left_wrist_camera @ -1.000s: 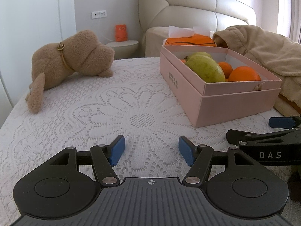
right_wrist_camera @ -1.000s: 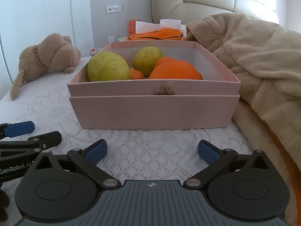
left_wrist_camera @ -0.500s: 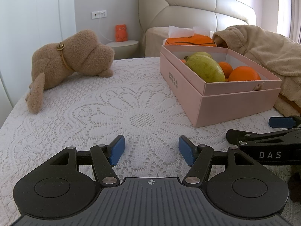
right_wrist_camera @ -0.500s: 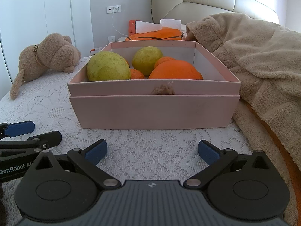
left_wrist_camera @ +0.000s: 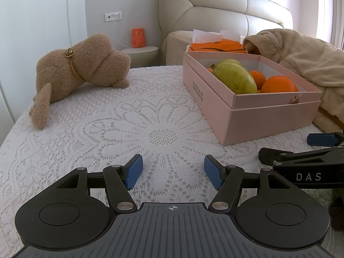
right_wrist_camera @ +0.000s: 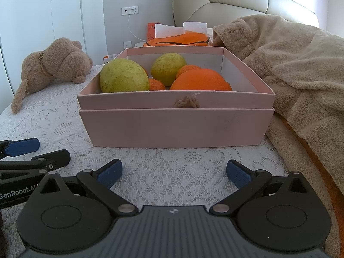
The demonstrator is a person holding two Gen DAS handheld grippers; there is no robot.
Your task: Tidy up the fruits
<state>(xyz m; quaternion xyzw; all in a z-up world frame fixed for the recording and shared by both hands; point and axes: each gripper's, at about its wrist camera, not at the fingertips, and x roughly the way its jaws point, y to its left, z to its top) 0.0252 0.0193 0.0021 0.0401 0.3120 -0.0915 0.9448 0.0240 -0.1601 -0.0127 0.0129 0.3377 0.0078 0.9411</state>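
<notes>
Fruit sat gathered in the pink box (right_wrist_camera: 176, 126) on the lace bedspread (left_wrist_camera: 107, 129): a large green fruit (right_wrist_camera: 123, 75) at the near left corner, a second green one (right_wrist_camera: 168, 68) behind it, a big orange (right_wrist_camera: 200, 80) to the right, and small oranges (right_wrist_camera: 155, 85) tucked between them. No fruit lay loose on the cover in either view.

Both tools were low over the lace, short of the box. The left gripper (left_wrist_camera: 173, 172) had its jaws spread with nothing between them, pointed at bare lace to the left of the box. The right gripper (right_wrist_camera: 174, 172) stood wide apart too, empty, squared up to the near wall of the box. A plush dog (left_wrist_camera: 79, 68) lay off to the left, a beige blanket (right_wrist_camera: 301, 68) bunched on the right.

As for the step, the scene read two ways: fruit all boxed and the job as good as closed, or a boxful waiting to be sorted out. The pictures did not settle which, so no next move could fairly be called.
</notes>
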